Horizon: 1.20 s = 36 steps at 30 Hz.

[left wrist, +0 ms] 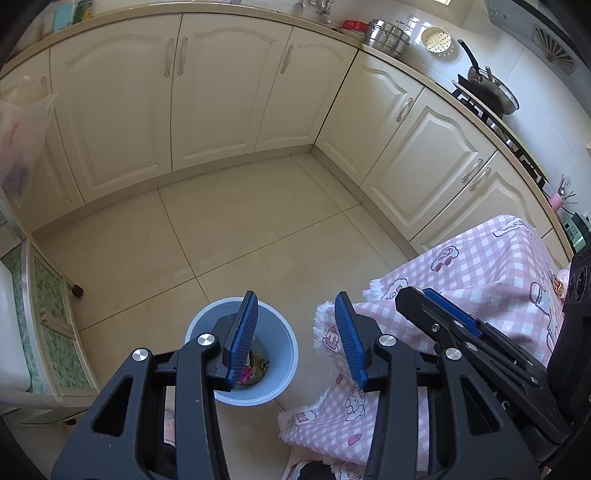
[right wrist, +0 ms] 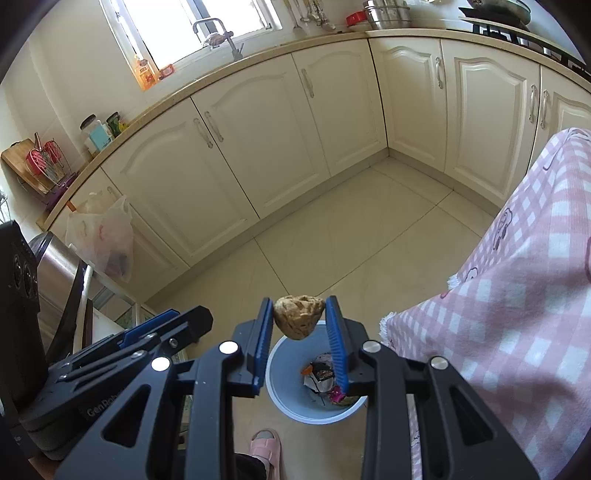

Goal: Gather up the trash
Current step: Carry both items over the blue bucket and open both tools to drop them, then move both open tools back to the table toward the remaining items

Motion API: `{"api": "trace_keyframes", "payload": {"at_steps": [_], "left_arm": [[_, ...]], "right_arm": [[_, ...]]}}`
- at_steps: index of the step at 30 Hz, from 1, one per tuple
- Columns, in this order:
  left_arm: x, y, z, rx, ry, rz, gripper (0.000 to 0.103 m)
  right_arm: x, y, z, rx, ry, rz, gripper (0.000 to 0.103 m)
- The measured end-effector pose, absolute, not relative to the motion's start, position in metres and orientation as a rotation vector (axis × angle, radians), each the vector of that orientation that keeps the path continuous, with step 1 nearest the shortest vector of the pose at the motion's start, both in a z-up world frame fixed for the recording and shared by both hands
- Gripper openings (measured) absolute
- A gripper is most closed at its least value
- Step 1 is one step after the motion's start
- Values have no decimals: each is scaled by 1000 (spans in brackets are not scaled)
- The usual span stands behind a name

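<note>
Trash already lies in the pale blue bin (left wrist: 242, 350) that the left wrist view looks down on: crumpled wrappers (left wrist: 255, 371) at its bottom, partly hidden behind one blue pad. In this view the left gripper (left wrist: 295, 332) hangs over the bin's rim with its jaws parted and nothing between them, only floor tile and the fringed edge of the pink checked tablecloth (left wrist: 480, 266) showing through the gap. The right gripper (left wrist: 436, 306) enters from the right as a black arm with a blue pad, its load out of sight from here. Only this view shows the stove side of the kitchen, with a frying pan (left wrist: 491, 92) on the hob and steel pots (left wrist: 388, 33) on the counter. The right wrist view gives what the first cannot: the right gripper (right wrist: 300, 314) is clamped on a brown, rough-surfaced lump of trash (right wrist: 299, 315), possibly a crumpled paper ball or a bit of bread, pinched near the fingertips and touching both pads. That lump hangs directly above the far rim of the bin (right wrist: 284, 387), with the wrappers (right wrist: 325, 376) lower down inside it. The left gripper (right wrist: 166, 325) lies just to the left. Also seen only here are the window and tap (right wrist: 218, 31), a plastic bag (right wrist: 105, 236) hanging at the cabinets, and a pink slipper (right wrist: 264, 448) on the floor near the bin.
</note>
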State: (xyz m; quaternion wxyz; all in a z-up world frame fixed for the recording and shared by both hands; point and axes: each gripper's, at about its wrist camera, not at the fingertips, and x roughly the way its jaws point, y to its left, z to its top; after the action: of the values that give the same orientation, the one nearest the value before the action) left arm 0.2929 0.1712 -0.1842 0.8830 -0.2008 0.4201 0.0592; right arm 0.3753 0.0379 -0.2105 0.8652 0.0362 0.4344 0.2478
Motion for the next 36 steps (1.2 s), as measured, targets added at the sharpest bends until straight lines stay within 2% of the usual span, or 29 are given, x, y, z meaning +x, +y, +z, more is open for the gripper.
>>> {"api": "trace_keyframes", "payload": {"at_steps": [13,22,32,36], "left_arm": [[280,190,-169,-424,836,184,42],[275,168,-142,-394,797,150,42],[281,69,-85,-290,727,-35,42],[285,9,-69,-224,711,-139,48]], "right_arm": [[377,62,-195,61,872,571,30],[367,36,-166,91,817,540,33],[336,-83,-99,157,667,373,34],[320,-147,-80,187,613,274,35]]}}
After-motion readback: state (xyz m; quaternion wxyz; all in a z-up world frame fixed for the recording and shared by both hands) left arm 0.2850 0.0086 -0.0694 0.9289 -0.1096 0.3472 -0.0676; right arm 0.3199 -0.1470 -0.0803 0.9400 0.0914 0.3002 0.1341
